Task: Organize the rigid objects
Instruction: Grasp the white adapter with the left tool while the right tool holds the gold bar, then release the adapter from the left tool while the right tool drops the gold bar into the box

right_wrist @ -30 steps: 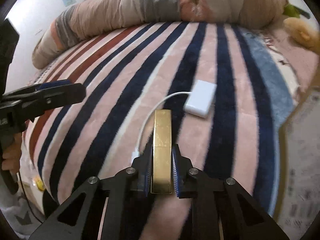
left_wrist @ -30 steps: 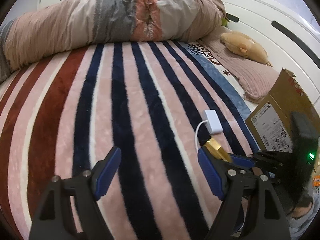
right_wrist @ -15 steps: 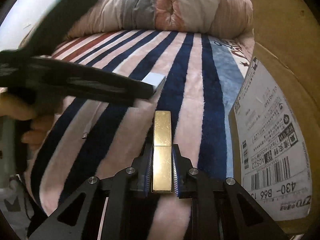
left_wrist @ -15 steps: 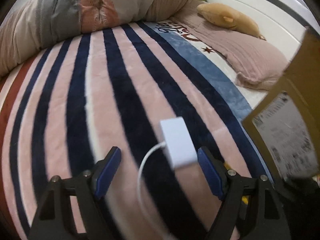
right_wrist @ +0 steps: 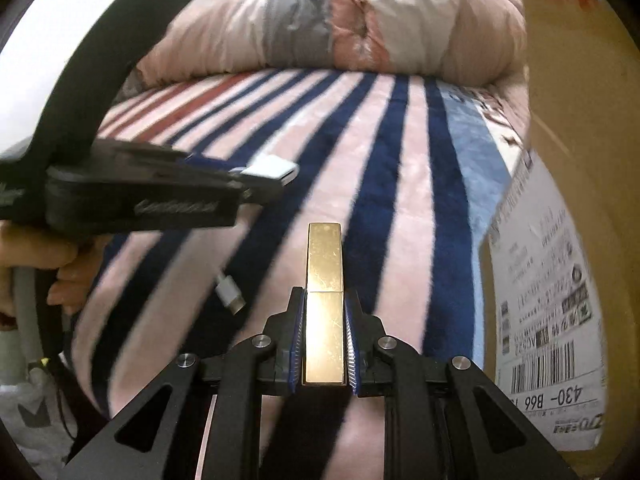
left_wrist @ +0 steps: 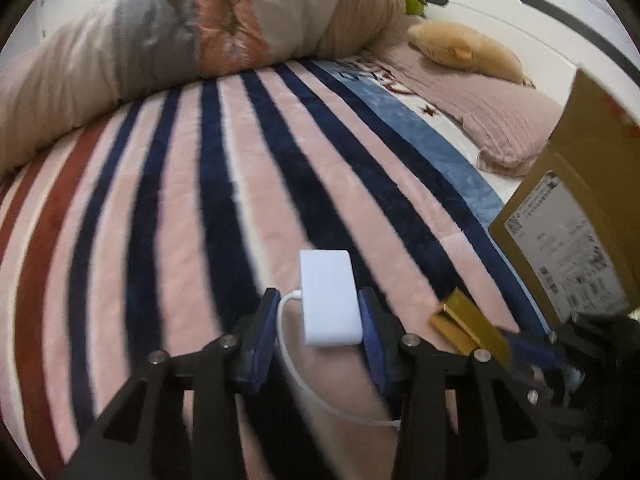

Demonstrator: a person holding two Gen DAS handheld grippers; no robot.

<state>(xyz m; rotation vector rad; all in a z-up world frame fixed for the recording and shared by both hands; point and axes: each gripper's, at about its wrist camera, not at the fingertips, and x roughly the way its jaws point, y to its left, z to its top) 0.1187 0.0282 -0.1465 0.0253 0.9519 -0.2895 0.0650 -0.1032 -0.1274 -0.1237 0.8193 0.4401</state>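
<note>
A white adapter block (left_wrist: 329, 298) with a short white cable (left_wrist: 308, 384) lies on the striped blanket (left_wrist: 168, 208). My left gripper (left_wrist: 320, 320) has its blue pads on either side of it; the right pad touches it and a small gap shows at the left pad. The block also shows in the right wrist view (right_wrist: 272, 168), between the left gripper's fingers (right_wrist: 168, 196), with its plug (right_wrist: 231, 296) hanging free. My right gripper (right_wrist: 324, 340) is shut on a gold rectangular bar (right_wrist: 324, 280), held above the blanket; the bar also shows in the left wrist view (left_wrist: 468, 328).
A cardboard box (right_wrist: 568, 208) with a shipping label stands close on the right, also in the left wrist view (left_wrist: 572, 216). A rolled quilt (left_wrist: 180, 40) lies across the far side of the bed. A pink pillow (left_wrist: 492, 116) and a plush toy (left_wrist: 468, 50) lie at the back right.
My left gripper has moved forward around the white adapter and its jaws have narrowed on it. My right gripper has carried the gold bar right, next to the box.
</note>
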